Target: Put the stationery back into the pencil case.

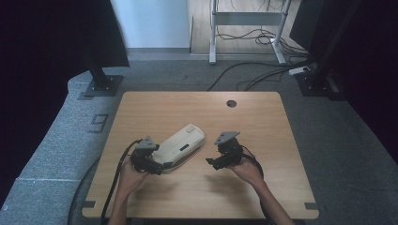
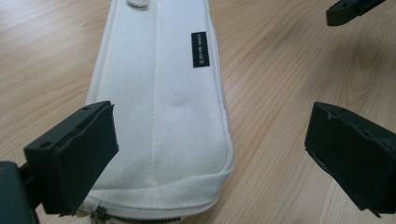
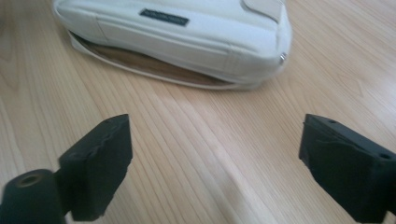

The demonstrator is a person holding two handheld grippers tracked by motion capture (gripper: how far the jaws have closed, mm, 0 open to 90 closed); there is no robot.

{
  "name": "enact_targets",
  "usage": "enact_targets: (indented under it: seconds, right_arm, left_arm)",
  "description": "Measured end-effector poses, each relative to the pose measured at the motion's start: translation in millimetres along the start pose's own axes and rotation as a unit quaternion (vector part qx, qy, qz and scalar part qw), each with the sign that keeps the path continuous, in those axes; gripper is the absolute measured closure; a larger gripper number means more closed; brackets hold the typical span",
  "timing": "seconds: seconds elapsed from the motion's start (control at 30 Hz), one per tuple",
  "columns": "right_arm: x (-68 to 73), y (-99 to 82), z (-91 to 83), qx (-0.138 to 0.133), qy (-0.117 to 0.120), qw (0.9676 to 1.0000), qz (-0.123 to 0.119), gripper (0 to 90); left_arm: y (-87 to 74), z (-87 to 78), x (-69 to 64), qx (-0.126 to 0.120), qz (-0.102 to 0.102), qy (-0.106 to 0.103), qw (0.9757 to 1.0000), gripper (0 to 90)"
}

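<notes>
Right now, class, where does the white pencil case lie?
In the high view the white pencil case lies slantwise on the wooden table, between both grippers, nearest the left gripper.

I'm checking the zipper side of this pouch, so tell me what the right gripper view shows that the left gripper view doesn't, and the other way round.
The right gripper view alone shows the white pouch's long side, where its edge gapes along the table and a tan lining is visible inside.

The left gripper view alone shows the pouch's stitched top face end-on, a zipper pull at its near end, and the tip of the right gripper beyond.

Both show the pouch lying on the wooden table, its small black label, and a pair of black jaws standing wide apart with nothing gripped.
</notes>
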State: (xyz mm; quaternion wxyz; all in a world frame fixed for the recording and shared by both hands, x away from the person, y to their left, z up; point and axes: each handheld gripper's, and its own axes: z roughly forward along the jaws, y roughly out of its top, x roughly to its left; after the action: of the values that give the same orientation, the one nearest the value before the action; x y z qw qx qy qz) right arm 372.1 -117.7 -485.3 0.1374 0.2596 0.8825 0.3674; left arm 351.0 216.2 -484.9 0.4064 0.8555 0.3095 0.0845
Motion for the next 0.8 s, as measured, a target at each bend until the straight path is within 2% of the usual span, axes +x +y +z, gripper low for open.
enact_targets:
  seconds: [0.37, 0.57, 0.67, 0.8]
  right_arm:
    - [-9.7, -32.6, -23.5, -0.004, -0.034, 0.9992, 0.019, 0.0]
    - [-14.5, -56.5, -33.1, 0.005, -0.045, 0.9985, 0.032, 0.0]
    - [-16.9, -69.4, -36.1, 0.004, -0.050, 0.9977, 0.045, 0.0]
    - [-20.7, -86.0, -39.3, 0.003, -0.059, 0.9961, 0.066, 0.0]
  left_arm:
    - [-15.2, -5.9, 6.7, -0.001, -0.015, 0.001, 0.9999, 0.0]
    - [-26.2, -10.2, 11.8, 0.000, -0.023, 0.014, 0.9996, 0.0]
    - [-32.9, -10.0, 14.4, 0.009, -0.022, 0.027, 0.9993, 0.0]
    - [-43.7, -8.0, 18.1, 0.019, -0.026, 0.034, 0.9989, 0.0]
